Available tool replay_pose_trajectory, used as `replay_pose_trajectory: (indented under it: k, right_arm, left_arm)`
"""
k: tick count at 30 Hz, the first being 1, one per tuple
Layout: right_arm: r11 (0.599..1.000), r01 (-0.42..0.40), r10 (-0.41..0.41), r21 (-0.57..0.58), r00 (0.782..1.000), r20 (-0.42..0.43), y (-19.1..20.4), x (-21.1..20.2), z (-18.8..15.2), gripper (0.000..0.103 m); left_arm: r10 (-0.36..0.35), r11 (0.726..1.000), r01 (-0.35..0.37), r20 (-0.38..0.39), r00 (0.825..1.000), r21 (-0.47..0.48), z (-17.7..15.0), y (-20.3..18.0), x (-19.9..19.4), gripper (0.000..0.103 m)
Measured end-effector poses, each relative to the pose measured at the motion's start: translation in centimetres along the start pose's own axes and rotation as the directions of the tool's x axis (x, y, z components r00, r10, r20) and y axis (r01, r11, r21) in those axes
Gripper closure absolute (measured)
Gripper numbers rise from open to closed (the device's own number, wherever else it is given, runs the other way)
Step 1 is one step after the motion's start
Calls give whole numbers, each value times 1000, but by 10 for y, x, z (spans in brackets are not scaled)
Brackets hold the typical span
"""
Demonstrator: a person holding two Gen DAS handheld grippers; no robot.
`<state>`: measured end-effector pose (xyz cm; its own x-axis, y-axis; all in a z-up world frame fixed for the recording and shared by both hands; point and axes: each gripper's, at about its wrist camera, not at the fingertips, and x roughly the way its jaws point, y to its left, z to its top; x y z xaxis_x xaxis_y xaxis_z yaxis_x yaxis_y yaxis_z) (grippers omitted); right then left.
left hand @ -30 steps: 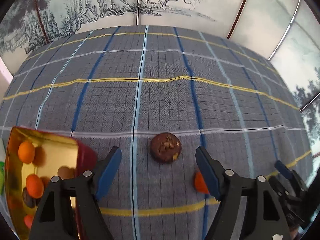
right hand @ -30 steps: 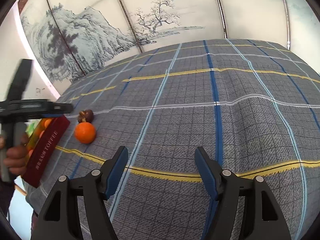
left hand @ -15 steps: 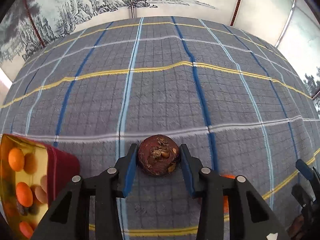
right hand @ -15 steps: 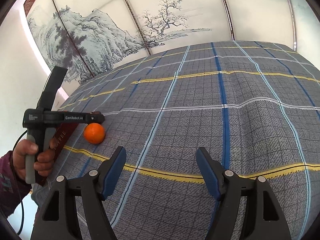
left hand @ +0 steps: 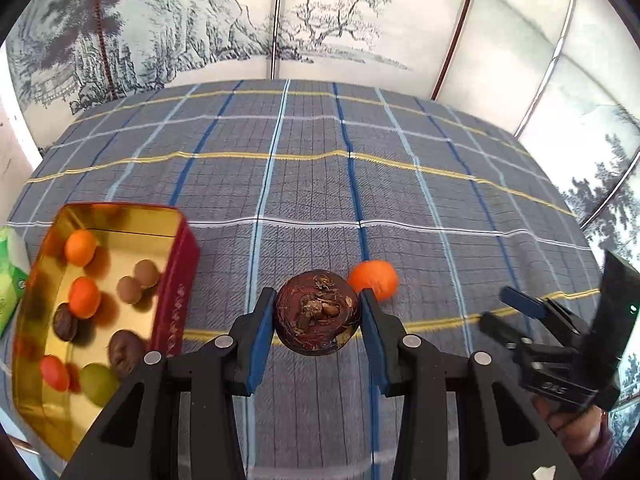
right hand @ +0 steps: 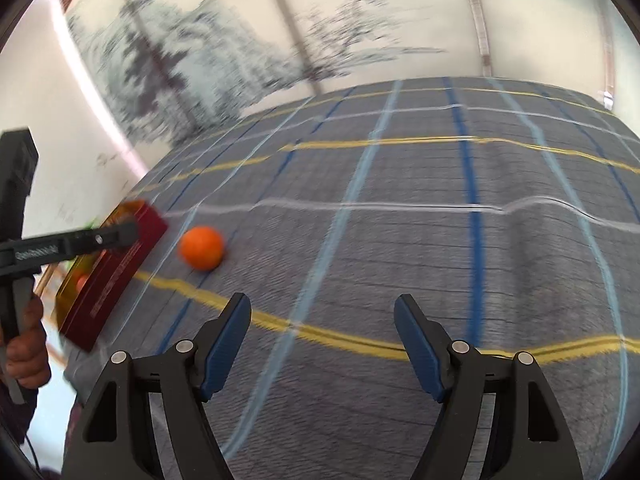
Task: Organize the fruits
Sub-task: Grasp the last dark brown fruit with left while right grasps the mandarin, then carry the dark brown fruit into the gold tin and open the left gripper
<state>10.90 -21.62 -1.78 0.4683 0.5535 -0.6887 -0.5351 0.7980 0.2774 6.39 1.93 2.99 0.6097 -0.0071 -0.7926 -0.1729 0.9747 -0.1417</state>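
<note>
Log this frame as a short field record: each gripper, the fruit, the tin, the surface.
left gripper: shut on mangosteen, raised off the cloth
right gripper: open, nothing between its fingers
orange: loose on the cloth, right of the tin
tin: open, red outside, gold inside, holding mixed fruit
cloth: grey plaid with blue, white and yellow lines

Plaid cloth, painted screen, perhaps paper.
</note>
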Motion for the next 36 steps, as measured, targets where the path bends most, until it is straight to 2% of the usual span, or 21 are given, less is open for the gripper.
replay_pose_trajectory:
  k: [6, 10, 17, 20, 22, 23, 26, 29, 32, 36]
  right_arm:
    - [982, -66, 65, -175, 998, -7, 55, 17, 23, 28]
    - [971, -70, 59, -229, 997, -53, 75, 51, 35, 28]
    - [963, -11, -24, -271, 992, -126, 95, 97, 37, 28]
    - [955, 7, -46, -298, 991, -123, 104, 101, 38, 38]
    - [944, 37, -80, -327, 989, -120, 110, 103, 38, 61]
    - [942, 43, -88, -334, 989, -120, 112, 104, 38, 60]
    - [944, 48, -94, -327, 988, -126, 115, 103, 38, 61]
    - [956, 63, -92, -286, 992, -89, 112, 95, 38, 61]
    - [979, 78, -88, -191, 995, -46, 99, 81, 38, 61]
    - [985, 105, -112, -134, 993, -41, 86, 78, 38, 61]
  left_arm:
    - [23, 1000, -23, 56, 998, 15, -5, 3, -31, 66]
    - [54, 998, -57, 86, 995, 25, -10, 9, -44, 66]
    - [97, 995, -99, 108, 989, 20, -16, 24, -53, 66]
    - [115, 993, -118, 117, 986, 21, -19, 30, -56, 66]
    - [123, 992, -126, 120, 985, 20, -21, 33, -57, 66]
    - [128, 991, -131, 122, 984, 19, -22, 34, -58, 66]
    - [133, 991, -136, 121, 984, 10, -27, 41, -61, 66]
    - [138, 990, -140, 118, 983, 1, -31, 46, -63, 66]
    - [142, 990, -141, 117, 983, -11, -36, 52, -66, 66]
    - [151, 988, -150, 125, 981, -23, -41, 59, -72, 66]
